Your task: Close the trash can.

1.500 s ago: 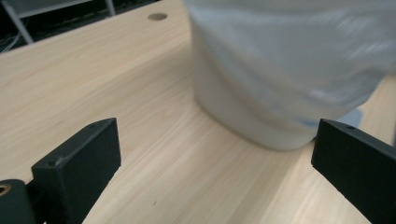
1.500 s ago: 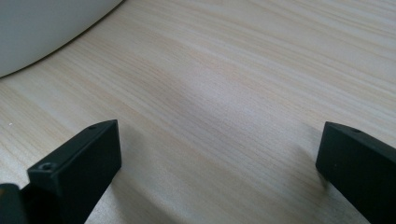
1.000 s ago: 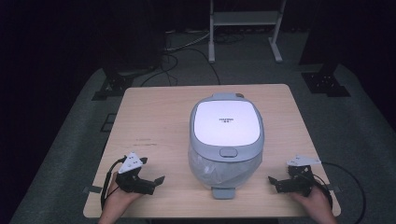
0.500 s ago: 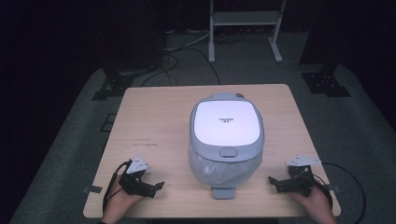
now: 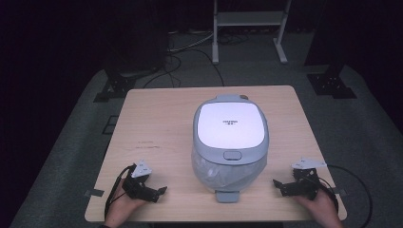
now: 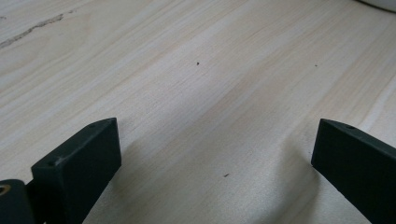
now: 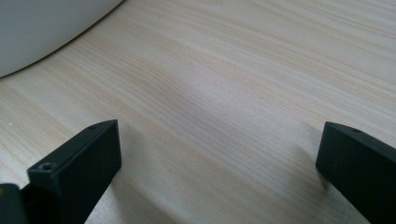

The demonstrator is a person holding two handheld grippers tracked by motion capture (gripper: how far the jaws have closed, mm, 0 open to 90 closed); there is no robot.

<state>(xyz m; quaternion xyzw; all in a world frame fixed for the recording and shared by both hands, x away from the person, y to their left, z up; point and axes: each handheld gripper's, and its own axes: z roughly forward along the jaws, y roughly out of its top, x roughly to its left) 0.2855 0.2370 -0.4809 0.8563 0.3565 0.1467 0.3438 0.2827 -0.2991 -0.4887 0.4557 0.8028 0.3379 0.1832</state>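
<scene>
A grey and white rice cooker [image 5: 230, 142] stands shut in the middle of the light wooden table [image 5: 157, 123], its lid latch facing the near edge. My left gripper [image 5: 160, 192] rests low on the table near the front left, jaws wide apart with nothing between them [image 6: 210, 154]. My right gripper [image 5: 278, 185] lies near the front right edge, also open and empty [image 7: 217, 158]. Both point inward toward the cooker, well apart from it. The cooker's white wall [image 7: 42, 32] curves in at the upper left of the right gripper view.
A white metal stand [image 5: 249, 28] and black cables [image 5: 190, 52] lie on the grey floor beyond the table. Black stand bases [image 5: 116, 88] sit at the far left and far right. Bare tabletop runs on both sides of the cooker.
My left gripper has shifted slightly toward the near edge and lowered. The right gripper and the cooker have stayed put.
</scene>
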